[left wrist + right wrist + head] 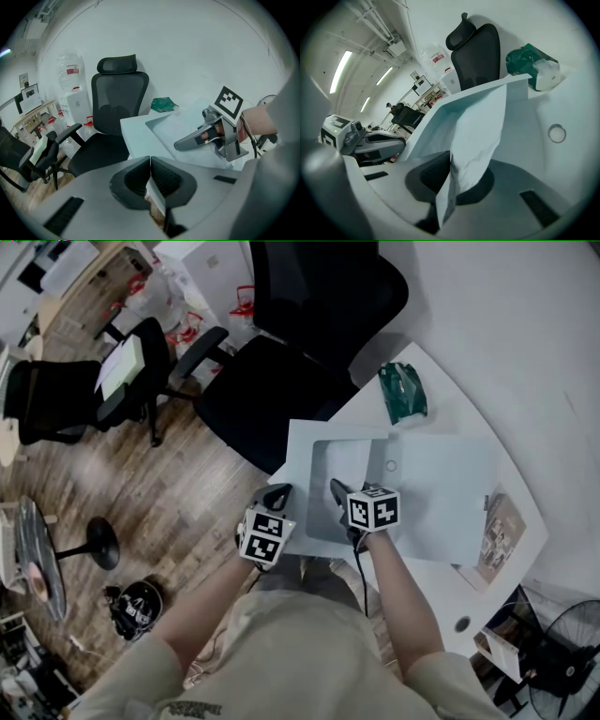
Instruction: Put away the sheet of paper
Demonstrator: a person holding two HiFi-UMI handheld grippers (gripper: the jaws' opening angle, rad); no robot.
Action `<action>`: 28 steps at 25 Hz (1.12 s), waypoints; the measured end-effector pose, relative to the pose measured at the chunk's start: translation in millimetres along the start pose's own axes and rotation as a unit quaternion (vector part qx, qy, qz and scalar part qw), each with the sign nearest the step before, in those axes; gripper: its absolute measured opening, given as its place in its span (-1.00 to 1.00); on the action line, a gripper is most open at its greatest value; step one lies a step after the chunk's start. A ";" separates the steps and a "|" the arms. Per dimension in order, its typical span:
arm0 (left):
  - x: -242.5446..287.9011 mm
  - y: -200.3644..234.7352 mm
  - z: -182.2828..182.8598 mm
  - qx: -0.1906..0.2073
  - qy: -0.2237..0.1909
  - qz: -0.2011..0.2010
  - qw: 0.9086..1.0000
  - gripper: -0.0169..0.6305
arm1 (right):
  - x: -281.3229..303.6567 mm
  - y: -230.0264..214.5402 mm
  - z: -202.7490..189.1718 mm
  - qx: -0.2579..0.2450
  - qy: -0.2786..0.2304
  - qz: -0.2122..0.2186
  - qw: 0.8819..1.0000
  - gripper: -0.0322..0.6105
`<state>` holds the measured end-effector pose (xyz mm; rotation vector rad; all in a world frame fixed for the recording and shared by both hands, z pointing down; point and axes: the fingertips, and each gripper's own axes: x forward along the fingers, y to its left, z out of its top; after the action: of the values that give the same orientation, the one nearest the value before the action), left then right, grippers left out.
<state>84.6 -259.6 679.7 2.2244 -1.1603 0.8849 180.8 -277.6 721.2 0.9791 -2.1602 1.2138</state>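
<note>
The right gripper (450, 174) is clamping the sheet of paper (480, 126), which is lying mid-frame on the white table (450, 390). The left gripper (151, 177), jaws together, is pinching its left edge.

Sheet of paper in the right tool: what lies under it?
Under the lifted sheet of paper lies a larger pale sheet on the desk; anything beneath that is covered.
</note>
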 end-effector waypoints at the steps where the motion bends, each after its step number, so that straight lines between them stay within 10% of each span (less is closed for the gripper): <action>1: 0.1 -0.5 0.2 0.000 0.000 -0.001 1.000 -0.88 | -0.9 -1.6 -0.4 0.001 0.001 -0.005 1.000 -0.82; 12: 0.7 -1.1 -0.9 0.014 0.017 -0.005 1.000 -0.88 | -32.3 -31.0 9.2 -0.055 0.010 -0.125 0.991 0.14; 28: -63.8 6.0 82.3 0.051 -0.052 -0.012 0.997 -0.87 | -169.9 12.8 91.9 -0.113 -0.155 -0.170 0.967 -0.26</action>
<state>78.5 -283.0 578.2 2.3862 -1.1554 0.8451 273.3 -292.7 551.8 1.4388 -2.1756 0.6718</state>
